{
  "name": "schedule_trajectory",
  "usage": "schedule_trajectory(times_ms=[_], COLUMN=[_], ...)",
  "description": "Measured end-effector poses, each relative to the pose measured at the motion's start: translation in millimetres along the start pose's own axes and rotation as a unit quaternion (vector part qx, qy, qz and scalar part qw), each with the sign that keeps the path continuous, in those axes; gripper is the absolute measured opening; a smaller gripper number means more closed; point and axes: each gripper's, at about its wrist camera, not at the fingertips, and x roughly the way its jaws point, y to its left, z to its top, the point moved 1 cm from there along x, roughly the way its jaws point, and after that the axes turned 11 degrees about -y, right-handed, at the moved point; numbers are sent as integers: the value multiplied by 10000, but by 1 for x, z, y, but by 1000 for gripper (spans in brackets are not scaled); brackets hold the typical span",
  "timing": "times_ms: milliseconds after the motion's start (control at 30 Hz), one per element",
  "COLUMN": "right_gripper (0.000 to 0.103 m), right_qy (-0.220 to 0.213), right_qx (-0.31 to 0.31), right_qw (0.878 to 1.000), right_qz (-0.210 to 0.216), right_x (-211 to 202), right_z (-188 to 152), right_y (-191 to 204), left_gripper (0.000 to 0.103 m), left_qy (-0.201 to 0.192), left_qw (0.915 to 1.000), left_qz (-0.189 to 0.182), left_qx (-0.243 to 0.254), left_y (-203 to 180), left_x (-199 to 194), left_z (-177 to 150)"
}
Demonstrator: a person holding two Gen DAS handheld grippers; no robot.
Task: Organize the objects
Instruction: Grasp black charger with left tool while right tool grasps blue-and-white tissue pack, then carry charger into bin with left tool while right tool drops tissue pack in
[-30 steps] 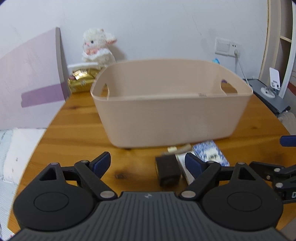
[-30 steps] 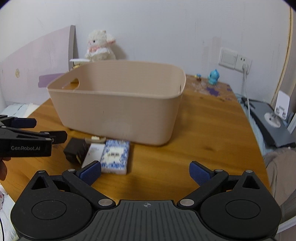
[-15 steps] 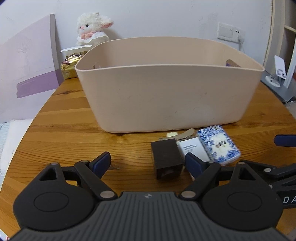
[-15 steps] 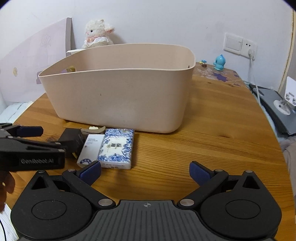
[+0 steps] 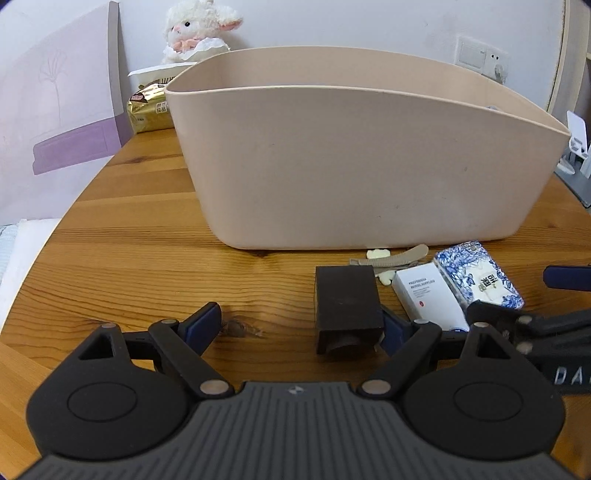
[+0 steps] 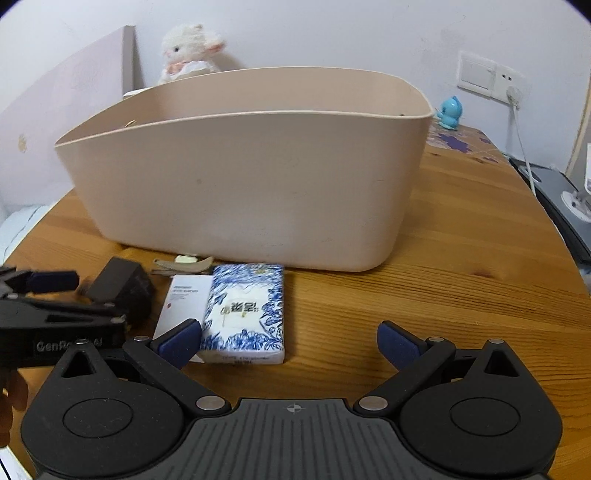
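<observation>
A large beige bin (image 5: 369, 147) (image 6: 251, 184) stands on the wooden table (image 5: 129, 266). In front of it lie a black charger block (image 5: 345, 302) (image 6: 122, 291), a small white box (image 5: 426, 299) (image 6: 183, 306), a blue-and-white tissue pack (image 5: 478, 275) (image 6: 245, 317) and a beige hair clip (image 5: 399, 256) (image 6: 181, 266). My left gripper (image 5: 301, 326) is open low over the table, the charger just inside its right finger. My right gripper (image 6: 290, 343) is open, its left finger beside the tissue pack.
A plush lamb (image 5: 195, 29) and a gold snack bag (image 5: 147, 107) sit behind the bin beside a purple board (image 5: 62, 110). A blue figurine (image 6: 450, 112) and wall sockets (image 6: 491, 77) are at the back right. A grey device (image 6: 561, 206) lies at the right table edge.
Both grippers have come lower and closer to the objects in front of the bin. The charger now sits by my left gripper's right finger, the tissue pack by my right gripper's left finger.
</observation>
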Motion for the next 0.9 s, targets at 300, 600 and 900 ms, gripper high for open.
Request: schedule_trajectory(times_ms=[300, 600, 900], right_gripper=[74, 43, 43], right_qy=[45, 38, -31], right_qx=[-282, -318, -138], right_qw=[9996, 9995, 9997], right_qz=[-43, 46, 183], right_x=[8, -2, -36], right_z=[-1, -3, -13], right_y=[5, 5, -7], left_gripper=[62, 34, 34], left_qy=[-132, -135, -112], left_qw=[9996, 9993, 9991], left_qz=[-261, -328, -377], left_qx=[34, 84, 161], left_y=[-2, -5, -3], left_x=[3, -4, -29], left_z=[2, 2, -2])
